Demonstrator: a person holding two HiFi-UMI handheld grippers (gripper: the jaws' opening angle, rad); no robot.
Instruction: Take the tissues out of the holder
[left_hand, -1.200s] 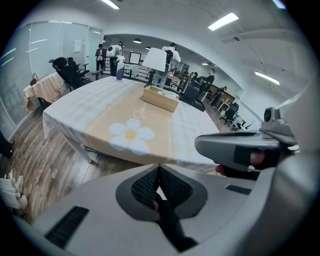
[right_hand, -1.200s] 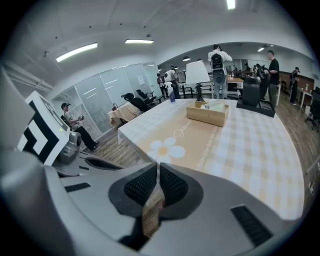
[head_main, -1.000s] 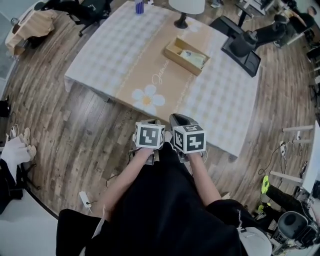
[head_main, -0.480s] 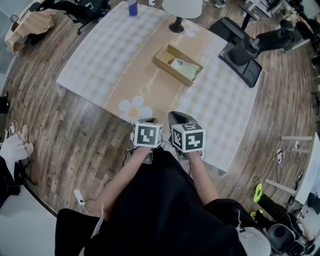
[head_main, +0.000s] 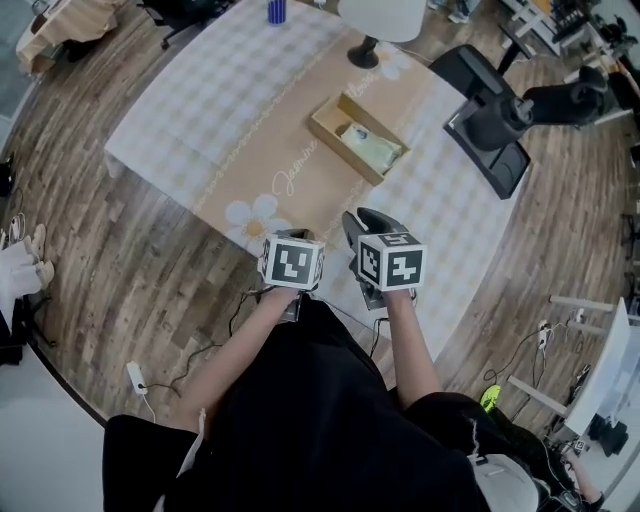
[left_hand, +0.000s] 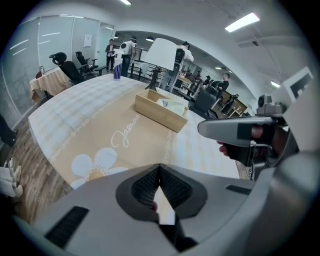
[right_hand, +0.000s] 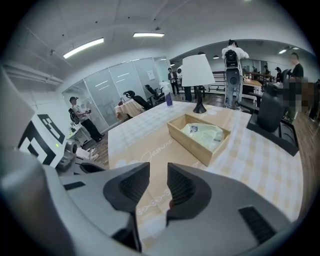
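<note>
Tissues: in holder, upper middle — untouched.
Left gripper: jaws together.
Right gripper: jaws just opening, empty — the reach is yet to come.

Tissues lie in the holder on the table, the lamp behind it

L gripper jaws seem shut; R gripper jaws just opening, empty.
</note>
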